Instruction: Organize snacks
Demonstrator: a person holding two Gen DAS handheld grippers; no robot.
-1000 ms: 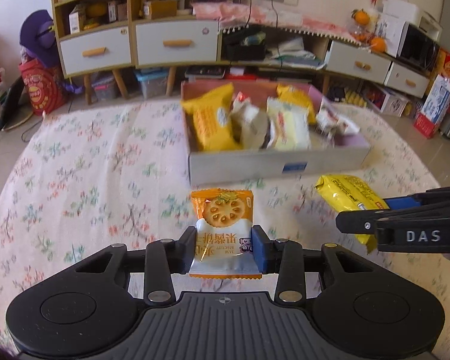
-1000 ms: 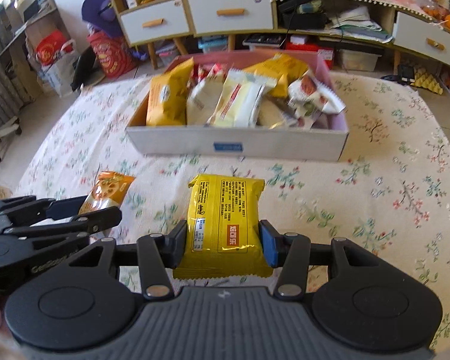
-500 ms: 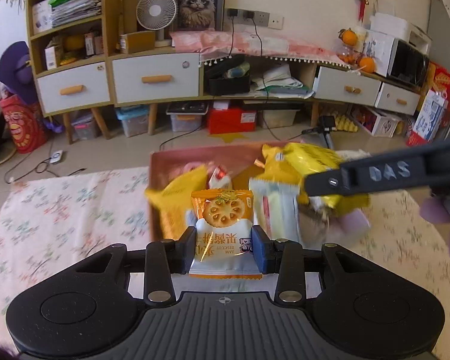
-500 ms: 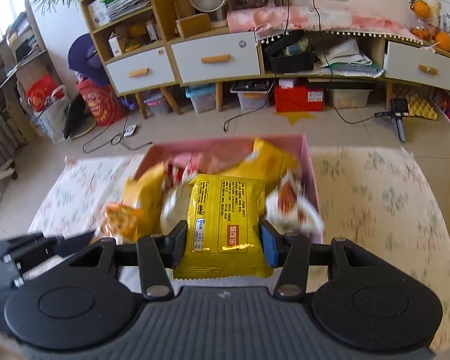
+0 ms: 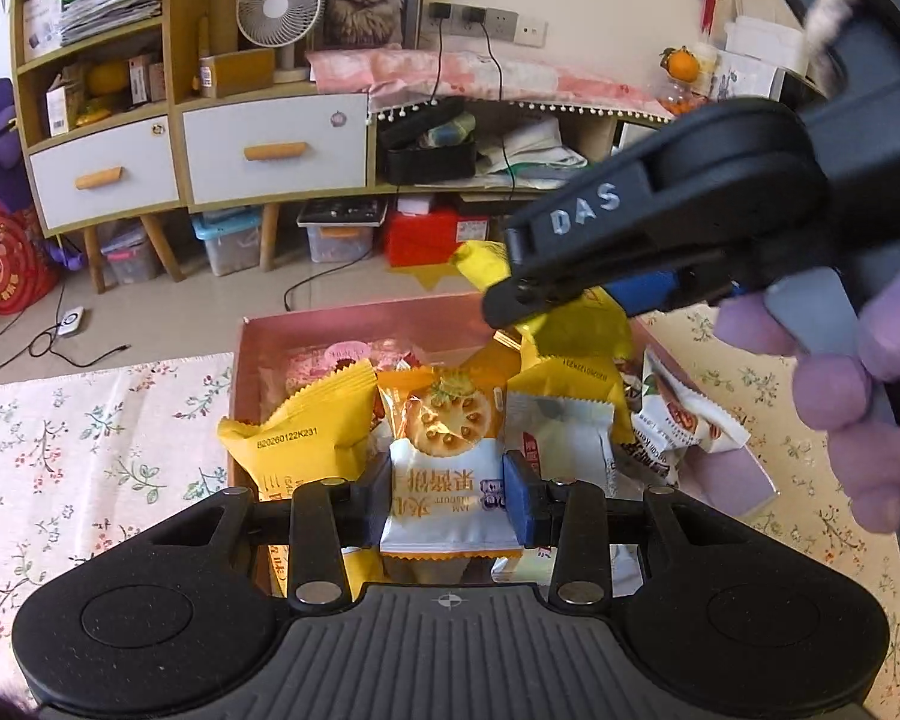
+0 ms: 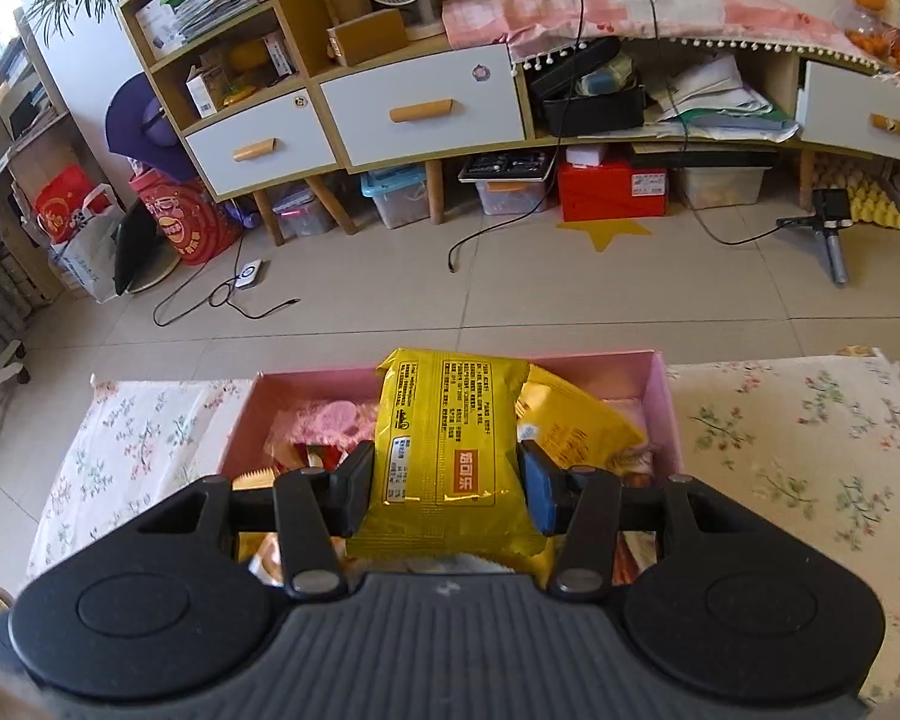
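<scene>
Left fingers (image 5: 517, 501) closed part-way on the biscuit packet (image 5: 447, 468), pads pressed flat against both side edges near its lower seam. Packet upright, printed face toward the camera, hanging just above the near edge of the pink box (image 5: 354, 324). Right fingers (image 6: 537, 492) likewise clamped part-way on the yellow packet (image 6: 447, 450), gripped across its lower half, top end pointing far over the box interior.

Outward from both grips: box crammed with loose snack packets (image 5: 306, 432) standing and leaning at odd angles, yellow ones to the left and far right, a white one (image 5: 570, 438) just right of the biscuit packet. Little free floor visible inside; a gap seems open toward the far left corner. Box resting on the flowered cloth of the table (image 5: 90, 420).

In the left wrist view, right gripper (image 5: 570, 300) crossing high on the right, held by a hand in a purple glove (image 5: 840, 396).

Handling, as a judgement: both packets light, soft, air-puffed, with slick foil skins. Biscuit likely brittle, so gentle pressure only. Side-edge grip near a seam suits best; squeezing the puffed middle risks crushing or slipping. Likely next: lowering into a gap and releasing.
</scene>
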